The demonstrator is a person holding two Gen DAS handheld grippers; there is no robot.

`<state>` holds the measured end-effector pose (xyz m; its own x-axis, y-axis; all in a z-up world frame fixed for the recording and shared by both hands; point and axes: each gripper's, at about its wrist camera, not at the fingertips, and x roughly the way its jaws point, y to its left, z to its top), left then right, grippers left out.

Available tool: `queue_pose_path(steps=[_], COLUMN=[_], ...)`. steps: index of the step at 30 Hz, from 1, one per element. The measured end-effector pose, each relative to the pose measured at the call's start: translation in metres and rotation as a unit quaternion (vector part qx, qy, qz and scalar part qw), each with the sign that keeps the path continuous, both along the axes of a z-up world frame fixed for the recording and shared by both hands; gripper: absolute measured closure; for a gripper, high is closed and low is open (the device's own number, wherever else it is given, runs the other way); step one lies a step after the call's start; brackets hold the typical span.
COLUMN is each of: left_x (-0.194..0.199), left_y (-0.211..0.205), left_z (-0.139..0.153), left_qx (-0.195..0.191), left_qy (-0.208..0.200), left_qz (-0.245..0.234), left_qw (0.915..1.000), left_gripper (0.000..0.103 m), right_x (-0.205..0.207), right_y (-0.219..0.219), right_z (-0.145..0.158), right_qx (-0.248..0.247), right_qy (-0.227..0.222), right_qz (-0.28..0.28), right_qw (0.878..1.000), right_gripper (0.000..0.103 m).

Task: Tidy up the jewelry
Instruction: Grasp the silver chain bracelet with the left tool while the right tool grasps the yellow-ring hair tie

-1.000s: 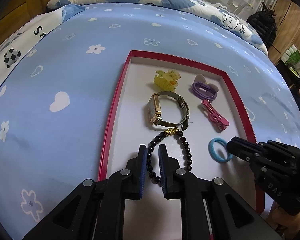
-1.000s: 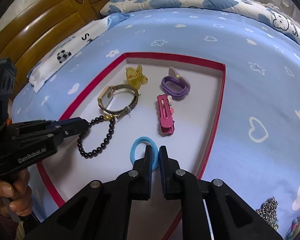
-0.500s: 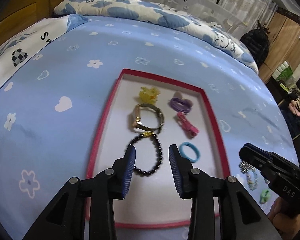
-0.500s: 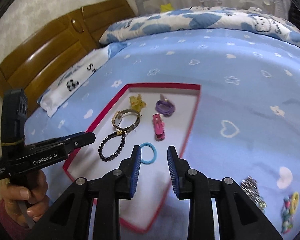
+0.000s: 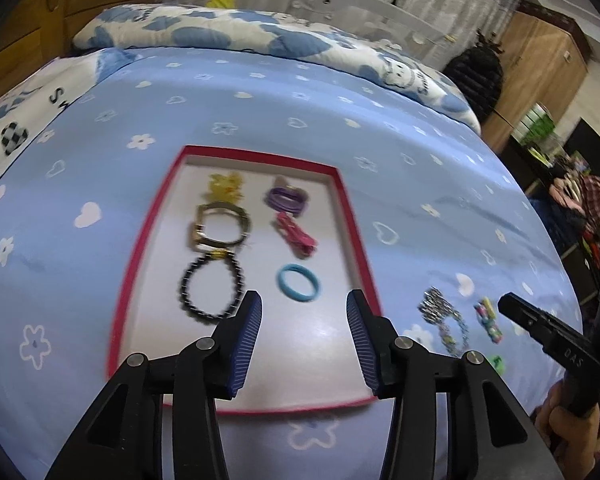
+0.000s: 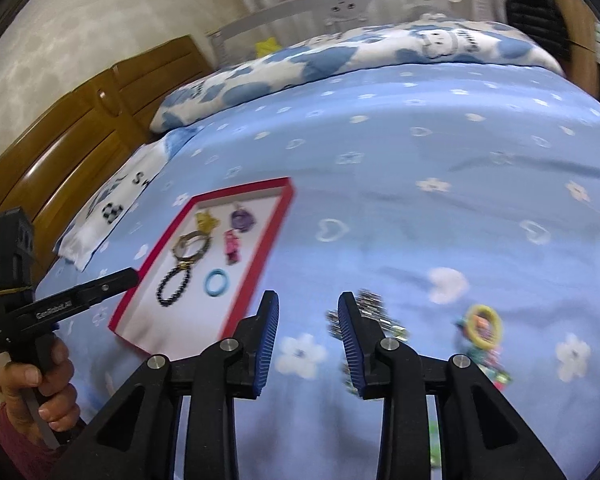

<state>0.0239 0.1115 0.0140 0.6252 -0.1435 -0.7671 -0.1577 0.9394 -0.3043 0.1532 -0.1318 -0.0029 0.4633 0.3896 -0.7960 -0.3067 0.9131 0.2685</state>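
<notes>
Both jaws just opening, empty: left gripper (image 5: 304, 312) over the red tray (image 5: 134, 264); pink clip (image 5: 296, 234) lies lengthwise; right gripper (image 6: 308, 322) hovers by a blurred, perhaps silver, chain (image 6: 374, 308).

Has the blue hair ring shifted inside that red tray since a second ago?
No. The blue hair ring lies just below the pink clip in the red tray, as before; only the right gripper, now open, has withdrawn.

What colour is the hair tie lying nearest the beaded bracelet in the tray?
Light blue hair tie, clearest in the left wrist view.
</notes>
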Motion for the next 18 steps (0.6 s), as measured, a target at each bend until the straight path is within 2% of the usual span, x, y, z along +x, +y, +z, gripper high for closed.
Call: queue_pose_path(steps=[9,18], left_x=[0.005,0.026], left_y=[-0.044,-0.084], left_z=[0.006,-0.001], left_qx=[0.013,0.033], left_qy=[0.004,0.021], left_qz=[-0.059,-0.107], left_qw=[0.9982,0.9934], left_gripper=[0.057,0.057], right_x=[-0.013,-0.021], right_y=[-0.063,-0.096], right_z=[0.004,-0.009], right_qx=[-0.005,-0.005], right_qy=[-0.005,0.005], right_qz=[-0.068,-0.098], right_qw=[0.998,0.995], right_gripper=[0.07,0.069])
